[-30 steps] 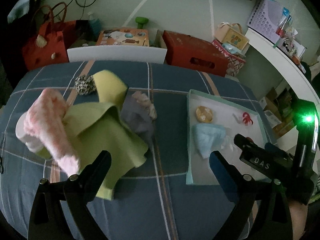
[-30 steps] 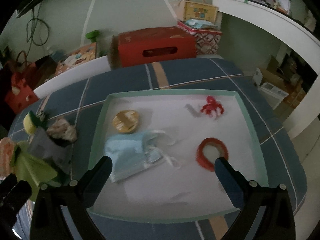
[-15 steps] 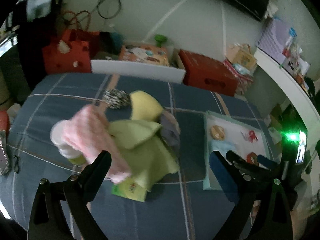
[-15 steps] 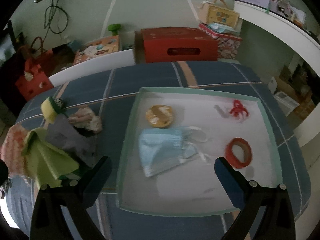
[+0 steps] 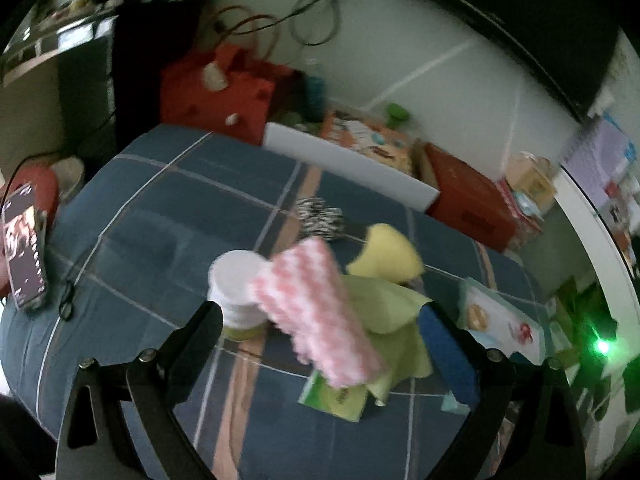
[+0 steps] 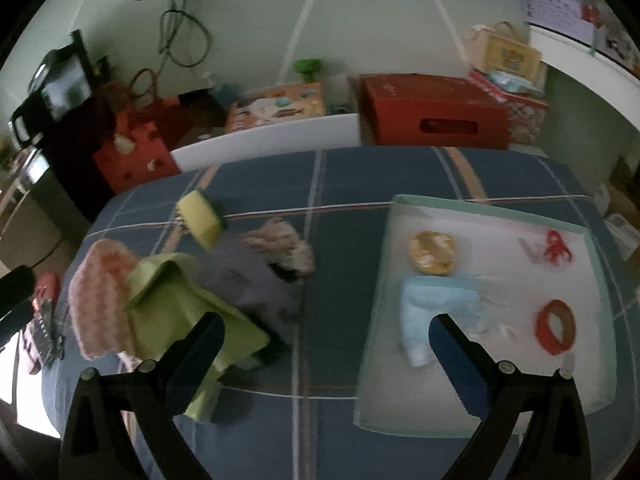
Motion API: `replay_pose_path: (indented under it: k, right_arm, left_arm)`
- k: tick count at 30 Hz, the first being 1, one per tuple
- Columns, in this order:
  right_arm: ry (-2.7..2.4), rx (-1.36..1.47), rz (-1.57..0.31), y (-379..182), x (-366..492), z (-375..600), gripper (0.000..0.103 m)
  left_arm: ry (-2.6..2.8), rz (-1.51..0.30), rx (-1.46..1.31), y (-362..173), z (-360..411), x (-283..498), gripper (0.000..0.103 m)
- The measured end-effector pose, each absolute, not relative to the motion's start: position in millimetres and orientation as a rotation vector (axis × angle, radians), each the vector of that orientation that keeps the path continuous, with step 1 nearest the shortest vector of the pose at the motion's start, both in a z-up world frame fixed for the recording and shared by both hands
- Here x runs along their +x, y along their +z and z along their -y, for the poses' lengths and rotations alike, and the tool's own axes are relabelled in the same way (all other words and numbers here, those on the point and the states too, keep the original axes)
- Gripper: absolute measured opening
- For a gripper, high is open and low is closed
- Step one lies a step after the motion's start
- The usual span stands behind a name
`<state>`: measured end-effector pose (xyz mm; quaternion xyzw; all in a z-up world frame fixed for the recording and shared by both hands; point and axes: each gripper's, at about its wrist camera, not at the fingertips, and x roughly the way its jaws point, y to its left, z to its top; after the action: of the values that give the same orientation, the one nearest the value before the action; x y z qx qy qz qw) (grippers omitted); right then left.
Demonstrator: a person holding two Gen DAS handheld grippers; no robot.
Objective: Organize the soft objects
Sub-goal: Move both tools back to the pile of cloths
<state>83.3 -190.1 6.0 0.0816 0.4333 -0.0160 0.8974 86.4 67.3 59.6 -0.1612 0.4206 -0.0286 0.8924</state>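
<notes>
Both the left gripper [image 5: 320, 332] and right gripper [image 6: 326, 338] hang released above the bed [image 6: 340, 184], seemingly between picks, so next comes descending onto the pink cloth [image 5: 316, 312] heaped left of the tray [image 6: 384, 272].

Cloth pile [image 6: 192, 292] left on bed [image 6: 332, 184] — tray [image 6: 592, 360] right, mask [image 6: 436, 304] inside.

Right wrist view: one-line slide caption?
Open right gripper above plaid bed, between cloth pile and tray holding blue face mask.
</notes>
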Motion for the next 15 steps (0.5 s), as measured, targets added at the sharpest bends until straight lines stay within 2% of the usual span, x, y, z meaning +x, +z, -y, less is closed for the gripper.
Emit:
replay_pose_path:
  k: [15]
  right_arm:
    - [0.035,0.119,-0.923,-1.3,85.7,161.5,0.103]
  left_arm:
    - [-0.013,-0.916,-0.392,35.7,-93.4,99.0,0.098]
